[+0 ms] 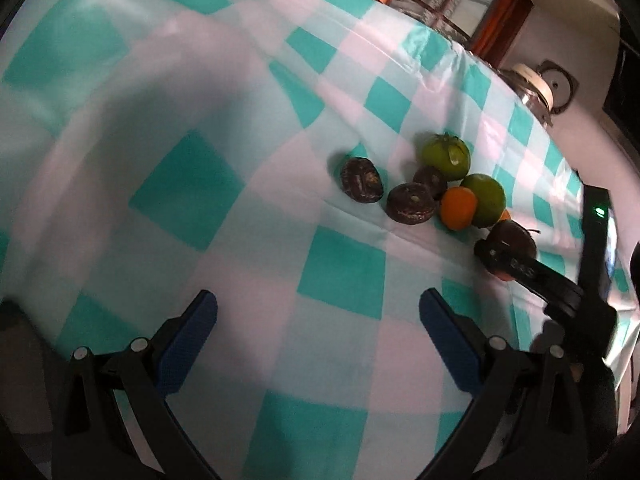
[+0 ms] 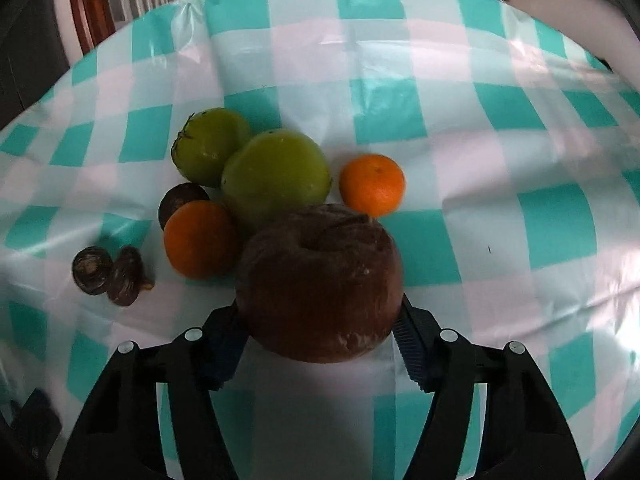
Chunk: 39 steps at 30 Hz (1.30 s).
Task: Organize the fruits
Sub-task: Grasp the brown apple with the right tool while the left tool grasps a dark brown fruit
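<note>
Fruits are the job, and one dark brown round fruit (image 2: pixel 320 288) sits clamped in the right claw (image 2: pixel 320 332), just above the teal-and-white checked worktop (image 2: pixel 500 152). Just beyond it cluster two green round fruits (image 2: pixel 276 176), two oranges (image 2: pixel 200 238) and small dark wrinkled fruits (image 2: pixel 108 272), bunched loosely, some touching. The left claw (image 1: pixel 318 320) hangs spread and empty, well short of the pile. Sorting looks barely begun: no groups are laid out yet. Bare cloth lies on every side; the worktop's far edge is well beyond the fruit.

Fruits (image 1: pixel 432 188) clustered on tablecloth (image 1: pixel 200 100), one (image 2: pixel 318 284) between fingers (image 2: pixel 412 344)
</note>
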Available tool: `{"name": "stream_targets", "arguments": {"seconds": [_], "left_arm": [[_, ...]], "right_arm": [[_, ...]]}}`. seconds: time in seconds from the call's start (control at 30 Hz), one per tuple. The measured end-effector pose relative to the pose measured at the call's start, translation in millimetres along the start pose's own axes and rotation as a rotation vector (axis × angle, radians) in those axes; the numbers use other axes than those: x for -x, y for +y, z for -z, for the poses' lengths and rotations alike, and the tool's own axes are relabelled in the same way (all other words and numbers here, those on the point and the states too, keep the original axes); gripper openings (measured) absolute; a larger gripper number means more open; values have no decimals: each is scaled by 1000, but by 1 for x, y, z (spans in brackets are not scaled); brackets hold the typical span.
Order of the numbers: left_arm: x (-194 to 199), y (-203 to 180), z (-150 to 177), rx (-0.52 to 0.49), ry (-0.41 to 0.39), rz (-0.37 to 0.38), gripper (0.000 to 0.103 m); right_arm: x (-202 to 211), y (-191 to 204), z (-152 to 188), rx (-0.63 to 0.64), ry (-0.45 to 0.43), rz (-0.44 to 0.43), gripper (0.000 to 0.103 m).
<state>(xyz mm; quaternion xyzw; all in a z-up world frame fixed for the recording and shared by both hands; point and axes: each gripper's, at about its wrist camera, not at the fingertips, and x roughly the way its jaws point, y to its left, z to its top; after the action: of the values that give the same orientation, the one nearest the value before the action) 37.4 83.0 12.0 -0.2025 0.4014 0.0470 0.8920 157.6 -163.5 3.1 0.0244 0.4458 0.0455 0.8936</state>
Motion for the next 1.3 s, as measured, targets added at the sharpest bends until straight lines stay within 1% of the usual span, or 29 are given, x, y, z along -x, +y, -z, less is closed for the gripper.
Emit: {"name": "stream_targets", "arguments": {"seconds": [0.03,0.1,0.13,0.2,0.27,0.4,0.5,0.6,0.67,0.7,0.73,0.77,0.9,0.97,1.03,1.1,1.2,1.3], "left_arm": [[-5,-4,-4,-26,9,-8,100],[-13,-11,-10,-75,20,-39,88],[-19,-14,-15,-108,26,-60,86],[-27,-18,-23,-149,26,-101,72],[-35,-21,-30,-178,28,-129,68],[-53,-33,-44,-262,40,-143,68],[-69,-50,-53,-361,50,-176,68],[-78,-59,-61,-402,46,-191,68],[-83,-60,-67,-403,49,-187,67],[-84,-61,-68,-402,49,-183,54],[-82,-60,-68,-395,52,-138,42],[-79,-59,-67,-384,50,-126,41],[-59,-54,-54,-349,30,-105,40],[-38,-53,-44,-307,3,-63,40],[-19,-56,-31,-296,-33,-37,40],[-10,-56,-18,-289,-47,-17,40],[-7,-53,-9,-250,-32,36,40],[0,-54,0,-250,-71,46,40]], "right_arm": [[6,-4,5,-23,-12,-16,64],[20,-12,15,-68,-43,-55,64],[26,-15,21,-86,-57,-71,64],[37,-22,32,-120,-73,-104,64],[44,-26,42,-142,-80,-147,64],[54,-27,50,-144,-104,-179,64],[61,-27,56,-133,-111,-191,64],[58,-30,56,-159,-101,-220,64],[55,-34,56,-183,-93,-239,64],[54,-36,56,-191,-89,-250,64],[52,-37,56,-197,-86,-255,64],[51,-37,57,-204,-81,-255,64],[50,-39,58,-215,-81,-270,64],[49,-40,58,-220,-84,-276,64],[48,-41,57,-223,-82,-280,64],[47,-41,56,-227,-83,-287,64],[47,-43,55,-237,-91,-287,64],[53,-46,56,-247,-123,-300,64]]}}
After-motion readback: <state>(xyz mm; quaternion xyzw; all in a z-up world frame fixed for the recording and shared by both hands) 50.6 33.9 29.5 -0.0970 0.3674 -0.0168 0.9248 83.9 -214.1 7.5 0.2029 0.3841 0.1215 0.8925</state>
